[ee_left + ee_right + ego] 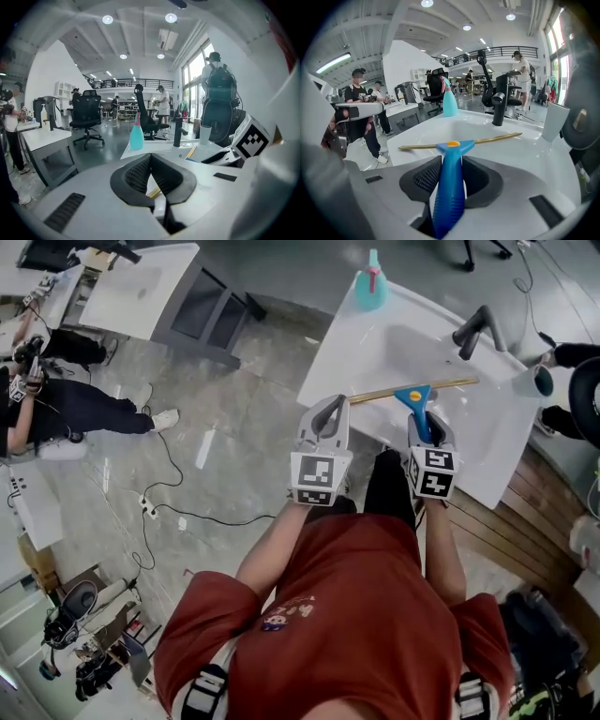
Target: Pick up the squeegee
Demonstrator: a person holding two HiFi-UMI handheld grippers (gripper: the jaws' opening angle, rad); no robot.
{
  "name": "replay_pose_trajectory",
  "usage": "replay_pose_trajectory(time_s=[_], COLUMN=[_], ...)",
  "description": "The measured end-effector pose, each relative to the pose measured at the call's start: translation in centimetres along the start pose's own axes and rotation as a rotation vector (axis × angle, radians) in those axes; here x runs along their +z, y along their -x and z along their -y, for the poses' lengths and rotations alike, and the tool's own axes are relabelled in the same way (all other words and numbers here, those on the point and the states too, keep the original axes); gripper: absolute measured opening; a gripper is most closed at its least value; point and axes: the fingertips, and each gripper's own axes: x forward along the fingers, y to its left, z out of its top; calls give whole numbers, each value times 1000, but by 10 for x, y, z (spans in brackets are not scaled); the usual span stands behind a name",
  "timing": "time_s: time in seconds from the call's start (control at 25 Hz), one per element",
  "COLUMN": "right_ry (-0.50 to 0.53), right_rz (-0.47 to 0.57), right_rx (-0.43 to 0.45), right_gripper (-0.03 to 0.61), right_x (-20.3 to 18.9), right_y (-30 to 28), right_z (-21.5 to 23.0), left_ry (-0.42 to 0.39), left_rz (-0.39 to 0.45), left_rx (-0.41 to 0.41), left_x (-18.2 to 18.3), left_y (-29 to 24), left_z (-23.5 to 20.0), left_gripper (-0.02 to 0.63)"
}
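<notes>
My right gripper [451,164] is closed part way on the squeegee with the blue plastic handle and the long yellow-brown blade [452,180]. The black pads press the handle from both sides, and it sticks out forward between them. The blade lies crossways in front, over the white sink top [501,157]. It looks to be just off the white, but I cannot tell for sure.

My left gripper [150,161] is shut, pad tip against pad tip, with nothing in it. It is beside the right one, near the sink's edge.

Farther back stand a black tap [500,101], a teal spray bottle with a pink top [449,101] and a white cup [554,121].

I think the grab is done and the lift is the step in hand. Next I should squeeze tight and bring the squeegee straight up, blade level, so it does not tip or bump the tap.
</notes>
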Motion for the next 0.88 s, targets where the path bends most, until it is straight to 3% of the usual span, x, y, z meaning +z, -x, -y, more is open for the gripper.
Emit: replay_pose_trajectory(time_s=[0.52,0.88], right_ry=[-25,-88], right_rz=[92,207], right_rx=[-130,-235], right_gripper=[142,143], right_x=[-24,-11], right_y=[90,160], right_z=[-9,1], left_ry=[-40,-58], left_rz=[98,184], left_rx=[-83,-161], left_x=[15,50], left_y=[66,89], left_z=[33,57], left_gripper=[15,15])
